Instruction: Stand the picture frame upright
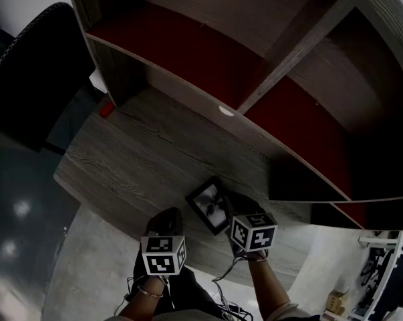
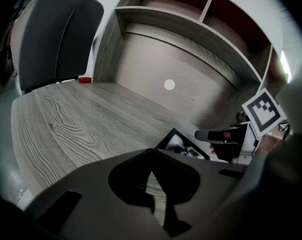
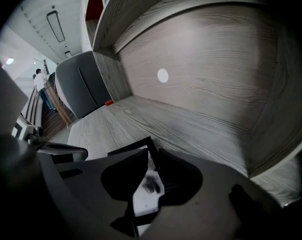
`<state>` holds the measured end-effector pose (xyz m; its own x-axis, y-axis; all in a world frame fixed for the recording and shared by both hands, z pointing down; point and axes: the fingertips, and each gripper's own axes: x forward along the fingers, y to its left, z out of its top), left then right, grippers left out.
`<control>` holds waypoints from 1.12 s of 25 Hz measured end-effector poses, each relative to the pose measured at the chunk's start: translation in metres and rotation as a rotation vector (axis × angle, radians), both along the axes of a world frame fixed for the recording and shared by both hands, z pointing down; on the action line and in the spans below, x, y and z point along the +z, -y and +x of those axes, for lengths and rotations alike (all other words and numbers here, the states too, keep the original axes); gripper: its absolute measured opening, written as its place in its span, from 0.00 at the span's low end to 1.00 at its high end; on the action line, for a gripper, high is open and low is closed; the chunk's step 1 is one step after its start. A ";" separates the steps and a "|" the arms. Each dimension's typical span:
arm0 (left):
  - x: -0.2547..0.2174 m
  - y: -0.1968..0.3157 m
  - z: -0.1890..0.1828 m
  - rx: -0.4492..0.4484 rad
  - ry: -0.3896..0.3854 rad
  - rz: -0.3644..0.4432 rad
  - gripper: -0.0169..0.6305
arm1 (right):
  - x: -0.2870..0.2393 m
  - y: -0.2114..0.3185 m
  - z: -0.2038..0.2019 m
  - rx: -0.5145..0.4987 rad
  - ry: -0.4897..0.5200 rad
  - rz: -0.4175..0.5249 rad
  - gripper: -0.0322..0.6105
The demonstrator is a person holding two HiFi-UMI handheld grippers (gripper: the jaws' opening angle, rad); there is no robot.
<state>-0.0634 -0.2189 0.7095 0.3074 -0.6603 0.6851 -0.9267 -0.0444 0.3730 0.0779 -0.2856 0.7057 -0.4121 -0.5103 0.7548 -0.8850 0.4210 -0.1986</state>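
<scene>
The picture frame is a small black-edged frame with a black-and-white photo. It lies near the front edge of the grey wood desk. My right gripper is at the frame's right edge. In the right gripper view the picture frame runs between the jaws, and its dark edge sits in the narrow gap at the tips of my right gripper. My left gripper hovers just left of the frame and does not touch it. In its own view my left gripper has its jaws together with only desk behind, and the picture frame lies ahead to the right.
Shelf compartments with dark red backs overhang the desk's far side. A white round dot marks the back panel. A small red object sits at the desk's far left corner beside a dark chair. Floor lies below the desk's front edge.
</scene>
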 end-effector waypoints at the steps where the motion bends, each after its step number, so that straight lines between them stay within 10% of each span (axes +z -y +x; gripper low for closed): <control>1: 0.000 0.001 -0.001 -0.001 0.002 0.001 0.05 | 0.002 0.001 -0.001 -0.009 -0.001 -0.008 0.13; 28: 0.014 0.019 -0.009 0.027 0.018 -0.022 0.05 | 0.039 0.006 -0.018 -0.400 -0.064 -0.119 0.23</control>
<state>-0.0720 -0.2379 0.7234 0.3122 -0.6367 0.7051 -0.9320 -0.0614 0.3573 0.0599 -0.2920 0.7449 -0.5102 -0.2276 0.8294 -0.6690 0.7111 -0.2164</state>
